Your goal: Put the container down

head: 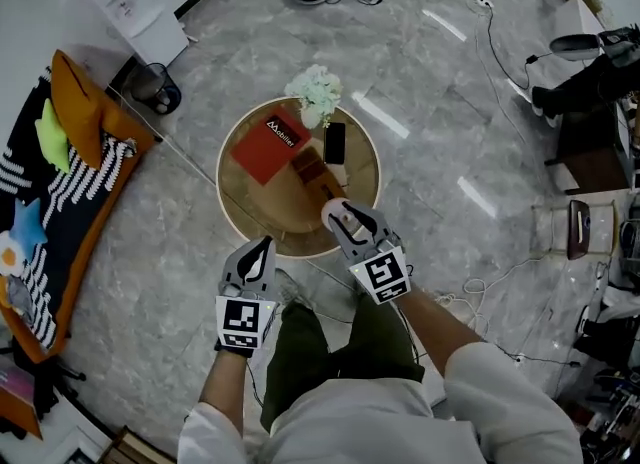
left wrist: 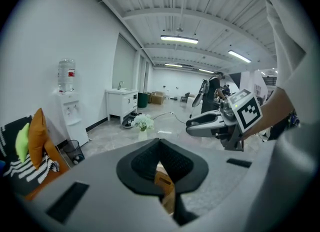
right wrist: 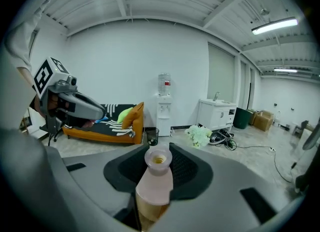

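The container (right wrist: 154, 181) is a pale pink bottle with an open neck. It stands upright between the pads of my right gripper (right wrist: 156, 168), which is shut on it. In the head view the right gripper (head: 345, 220) holds the container (head: 333, 210) above the near edge of the round wooden table (head: 240, 217). My left gripper (head: 262, 249) hovers just off the table's front edge, to the left of the right one. Its pads (left wrist: 160, 148) meet with nothing between them. The right gripper (left wrist: 215, 123) shows to its right.
On the table lie a red box (head: 270, 144), a dark phone (head: 335, 142), small brown boxes (head: 312, 167) and white flowers (head: 315, 92) at the far rim. An orange sofa (head: 60, 202) stands left, a bin (head: 155, 87) behind it. Cables (head: 480, 292) trail on the floor at right.
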